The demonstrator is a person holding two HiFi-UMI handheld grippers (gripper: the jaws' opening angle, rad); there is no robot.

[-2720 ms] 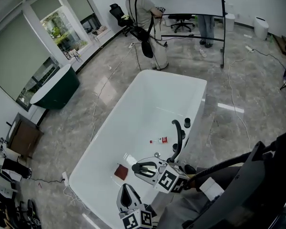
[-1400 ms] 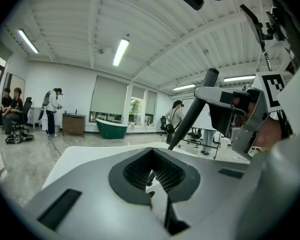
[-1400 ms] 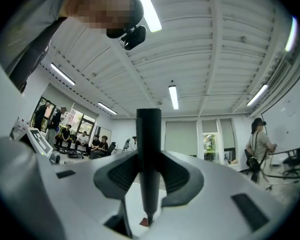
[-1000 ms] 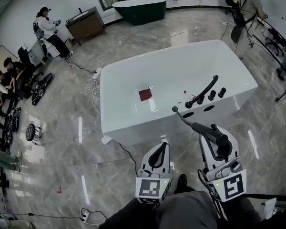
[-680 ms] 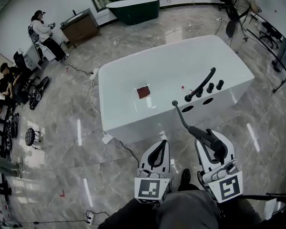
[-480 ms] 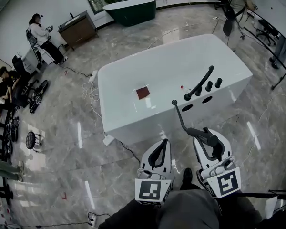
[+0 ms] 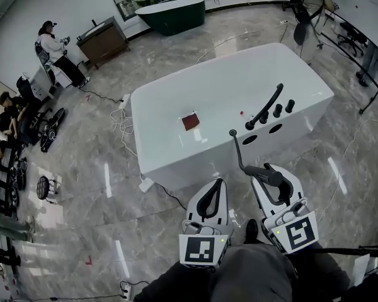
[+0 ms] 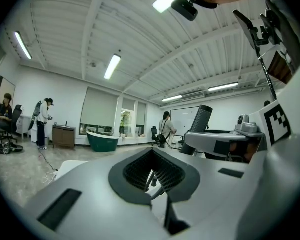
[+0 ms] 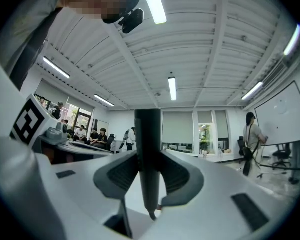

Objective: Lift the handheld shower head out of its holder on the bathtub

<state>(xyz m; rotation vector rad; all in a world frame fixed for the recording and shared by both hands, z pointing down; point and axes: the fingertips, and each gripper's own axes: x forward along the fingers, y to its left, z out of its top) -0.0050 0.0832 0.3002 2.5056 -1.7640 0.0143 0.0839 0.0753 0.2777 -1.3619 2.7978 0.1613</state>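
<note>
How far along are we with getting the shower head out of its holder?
Done: the shower head is lifted off the bathtub and held well clear of it. In hand: the right claw is shut on it, its hose trailing back to the tub deck. Left: nothing of the lift itself; the left claw is shut, empty.

Left hand-held gripper (image 7: 211,194) sat low centre of the head view, jaws together, nothing between them | right hand-held gripper (image 7: 276,180) sat just right of it, jaws clamped on the shower head (image 7: 259,171) handle | both pointed up-frame, marker cubes toward the person's lap
</note>
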